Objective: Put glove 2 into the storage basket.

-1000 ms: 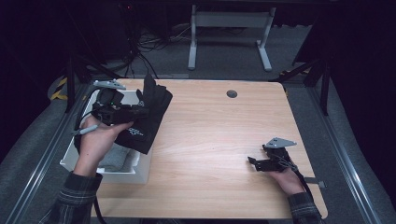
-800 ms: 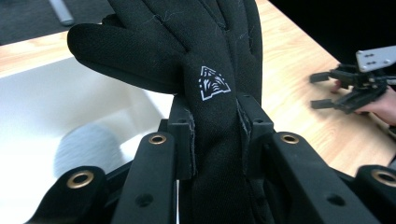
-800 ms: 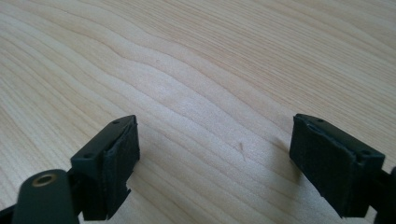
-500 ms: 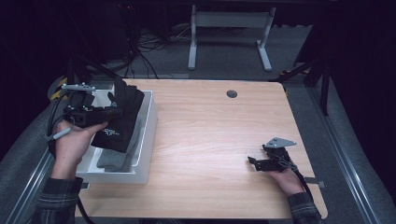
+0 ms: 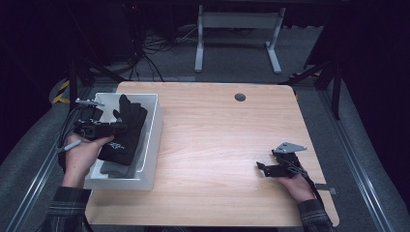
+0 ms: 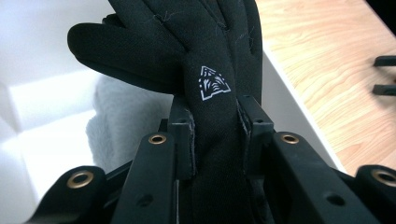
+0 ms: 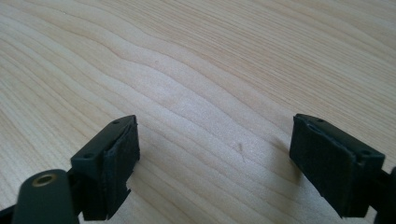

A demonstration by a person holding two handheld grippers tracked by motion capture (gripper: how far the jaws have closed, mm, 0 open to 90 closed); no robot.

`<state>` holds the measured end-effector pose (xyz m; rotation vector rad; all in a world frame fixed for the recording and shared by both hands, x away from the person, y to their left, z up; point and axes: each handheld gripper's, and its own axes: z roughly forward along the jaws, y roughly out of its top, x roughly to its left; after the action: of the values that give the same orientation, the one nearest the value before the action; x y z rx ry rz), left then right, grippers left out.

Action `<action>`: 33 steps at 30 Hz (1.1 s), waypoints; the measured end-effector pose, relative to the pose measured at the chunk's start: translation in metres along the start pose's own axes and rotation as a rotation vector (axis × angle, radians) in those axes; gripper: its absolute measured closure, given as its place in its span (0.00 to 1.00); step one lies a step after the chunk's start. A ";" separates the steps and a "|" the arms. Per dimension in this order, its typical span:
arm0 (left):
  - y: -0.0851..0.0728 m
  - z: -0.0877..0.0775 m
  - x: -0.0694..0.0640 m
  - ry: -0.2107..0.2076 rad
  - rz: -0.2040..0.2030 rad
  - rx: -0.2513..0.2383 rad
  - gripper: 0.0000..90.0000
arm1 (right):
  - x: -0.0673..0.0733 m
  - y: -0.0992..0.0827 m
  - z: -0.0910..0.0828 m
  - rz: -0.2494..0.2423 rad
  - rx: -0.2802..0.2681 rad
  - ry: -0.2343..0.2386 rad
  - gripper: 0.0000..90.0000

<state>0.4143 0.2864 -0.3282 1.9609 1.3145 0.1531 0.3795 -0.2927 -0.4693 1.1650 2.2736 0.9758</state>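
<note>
Black fabric fills the grip of the left gripper [image 5: 113, 128], whose jaws are clamped on the cuff of a black knit glove with a small white triangular logo [image 6: 215, 70], holding it over the white rectangular plastic bin [image 5: 153, 126] at the table's left edge. In the left gripper view, both pads press the glove's narrow wrist section from either side, while the glove's fingers fan out beyond the jaws above the bin's interior. A folded grey fleece cloth [image 6: 122, 122] lies in the bottom of the bin beneath the glove, near the bin's near end in the high view. The bin's right wall stands just beside the glove, and past that wall the light wooden tabletop [image 5: 222, 145] runs bare toward the far edge, where a small round dark grommet [image 5: 240, 97] sits. The right gripper [image 5: 265, 168] rests low near the table's right front corner, well apart from the bin, its jaws spread wide with nothing between them; the right gripper view shows wood grain in the gap between the two pads. A broad stretch of open tabletop separates the two grippers. Plaid sleeves enter from the bottom on both sides, and dark floor and a grey desk frame [image 5: 237, 29] lie beyond the table's far edge.
</note>
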 end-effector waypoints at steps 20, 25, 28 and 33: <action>-0.010 0.032 0.020 0.065 -0.016 0.104 0.74 | 0.000 0.000 0.000 0.001 0.000 -0.001 0.18; -0.010 0.039 0.022 0.105 -0.011 0.133 0.56 | 0.000 0.000 0.000 0.001 0.000 -0.001 0.18; -0.010 0.040 0.022 0.141 -0.009 0.132 0.47 | 0.000 0.000 0.000 0.001 0.000 -0.001 0.18; -0.010 0.038 0.025 0.188 -0.030 0.101 0.36 | 0.000 0.000 0.000 0.000 0.000 -0.001 0.18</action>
<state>0.4368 0.2889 -0.3686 2.0501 1.4977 0.2673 0.3796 -0.2927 -0.4693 1.1655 2.2728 0.9754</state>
